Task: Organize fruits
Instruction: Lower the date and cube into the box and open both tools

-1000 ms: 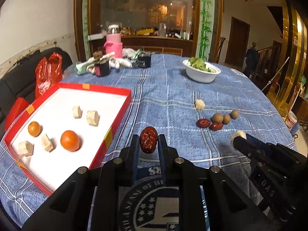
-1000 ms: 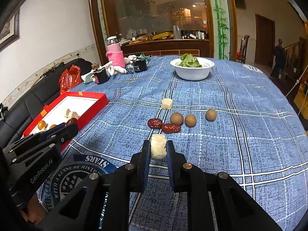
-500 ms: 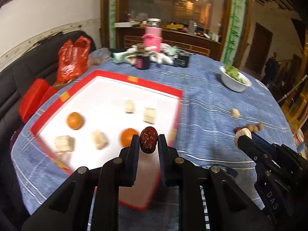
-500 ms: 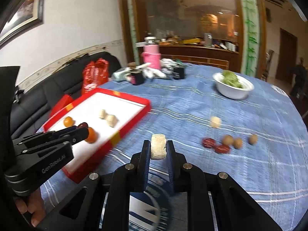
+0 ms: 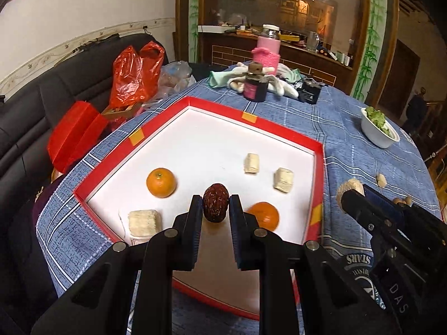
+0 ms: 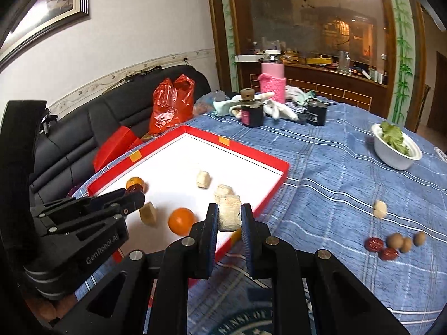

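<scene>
Left gripper (image 5: 215, 206): clenched on a wrinkled dark-red dried date (image 5: 215, 202), held above the near part of the red-rimmed white tray (image 5: 282, 132). Right gripper (image 6: 229, 219): clenched on a pale beige cube-shaped piece (image 6: 229, 217), over the tray's near right edge. In tray: two round orange tangerines (image 5: 161, 182), several beige cubes. On the blue plaid-clothed desk (image 6: 335, 178), right: two red dates (image 6: 381, 249), three brown round fruits (image 6: 405, 241).

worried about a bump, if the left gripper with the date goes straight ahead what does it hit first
Probably the white floor of the red tray: the left gripper, shut on the date, points down into bare space between the two oranges. Depth is unclear.
</scene>
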